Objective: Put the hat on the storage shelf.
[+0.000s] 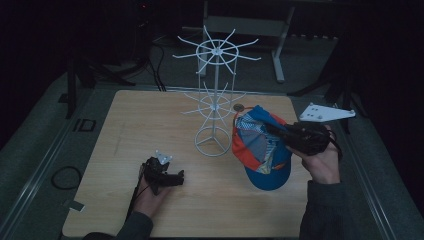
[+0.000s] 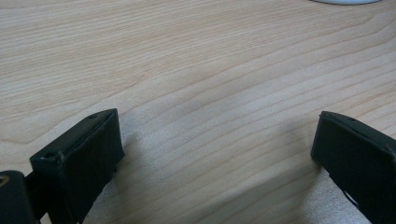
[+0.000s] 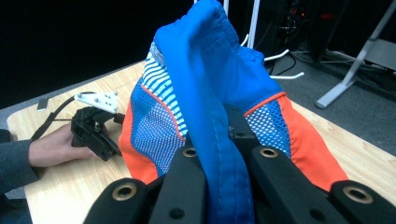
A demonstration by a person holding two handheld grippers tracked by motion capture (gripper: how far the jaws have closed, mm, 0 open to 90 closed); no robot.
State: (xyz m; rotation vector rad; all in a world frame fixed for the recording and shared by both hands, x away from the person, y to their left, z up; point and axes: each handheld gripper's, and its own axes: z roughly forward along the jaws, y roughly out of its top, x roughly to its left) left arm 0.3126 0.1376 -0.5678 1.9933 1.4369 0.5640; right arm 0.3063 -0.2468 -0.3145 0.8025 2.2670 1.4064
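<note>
While the left gripper rests wide open on the table, the right gripper pinches the cap held upright, brim pointing down toward the person.

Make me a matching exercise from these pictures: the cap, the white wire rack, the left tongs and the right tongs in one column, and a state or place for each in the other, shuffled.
Things:
1. blue and orange mesh cap
2. white wire rack with spoked tiers
3. left tongs
4. right tongs

States or places:
A. open, low over the bare wooden table
B. shut on fabric
C. held up off the table
D. standing upright mid-table

Pairs: 1-C, 2-D, 3-A, 4-B
</note>
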